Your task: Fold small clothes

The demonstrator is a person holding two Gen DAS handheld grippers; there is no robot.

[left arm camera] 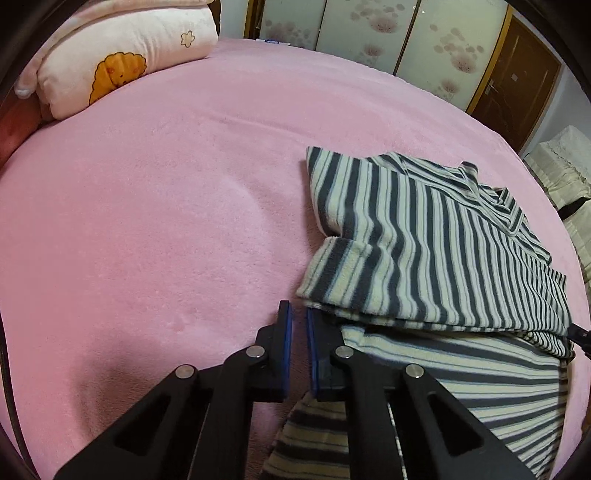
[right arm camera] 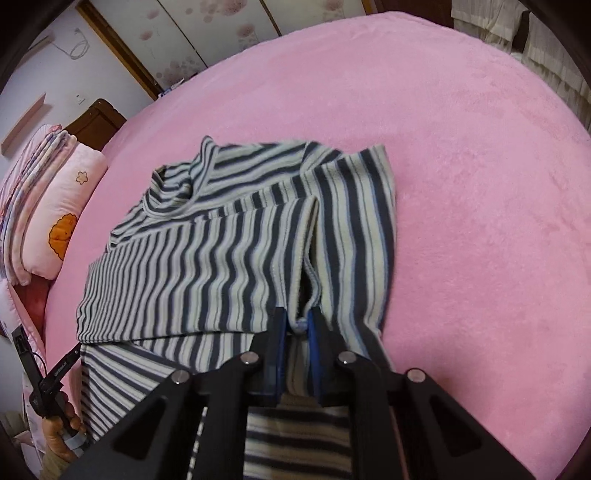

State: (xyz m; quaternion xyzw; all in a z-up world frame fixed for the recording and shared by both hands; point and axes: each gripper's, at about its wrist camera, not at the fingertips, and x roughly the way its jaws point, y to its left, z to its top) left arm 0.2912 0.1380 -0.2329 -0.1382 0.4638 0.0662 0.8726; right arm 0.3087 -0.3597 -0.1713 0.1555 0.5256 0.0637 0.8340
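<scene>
A dark-and-cream striped garment [left arm camera: 424, 240] lies partly folded on the pink bed [left arm camera: 147, 221], with a sleeve laid across its body. My left gripper [left arm camera: 297, 314] is shut at the garment's near left edge. Its right finger rests over the lower layer, and only pink cover shows between the tips. In the right wrist view the garment [right arm camera: 221, 258] spreads ahead. My right gripper [right arm camera: 296, 321] is shut on a bunched fold at its near hem. The left gripper [right arm camera: 48, 380] and the hand that holds it appear at the lower left.
A pink pillow [left arm camera: 122, 59] with an orange print lies at the head of the bed, beside folded bedding [right arm camera: 22, 192] and a wooden headboard [right arm camera: 96, 118]. Flowered wardrobe panels [left arm camera: 369, 29] and a brown door [left arm camera: 517, 74] stand behind. Cream-covered furniture [left arm camera: 565, 173] is on the right.
</scene>
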